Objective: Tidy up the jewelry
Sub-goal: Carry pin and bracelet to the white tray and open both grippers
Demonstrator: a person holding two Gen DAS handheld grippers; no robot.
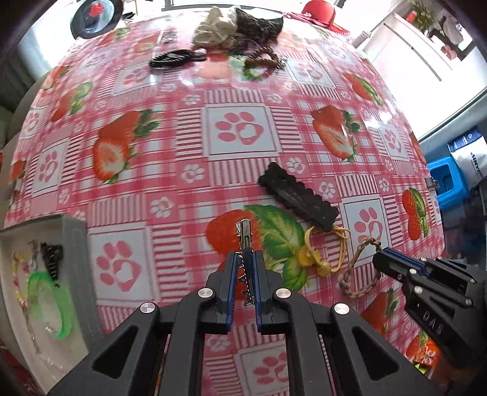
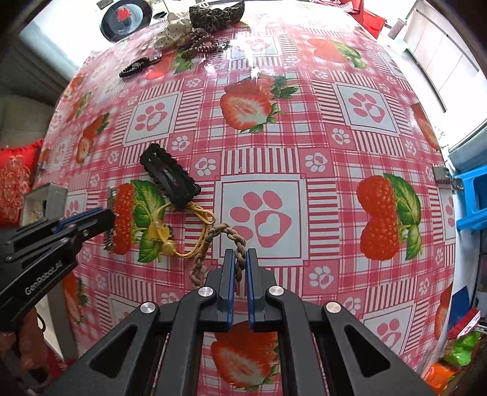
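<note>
Left gripper [image 1: 245,262] clamped on metal alligator clip [image 1: 244,234], long axis pointing far; tray [image 1: 74,243] lies left. Right gripper [image 2: 239,262] pinches braided bracelet [image 2: 213,240].

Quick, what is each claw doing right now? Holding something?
Left gripper: shut on the metal hair clip.
Right gripper: shut on the braided bracelet.

A bench [image 2: 304,158] wears a glossy red-checked cloth printed with strawberries and paw prints. Beyond its edge at ten o'clock sits a round black dish [image 2: 126,18], and at three o'clock stands a blue plastic stool [image 2: 471,201].
</note>
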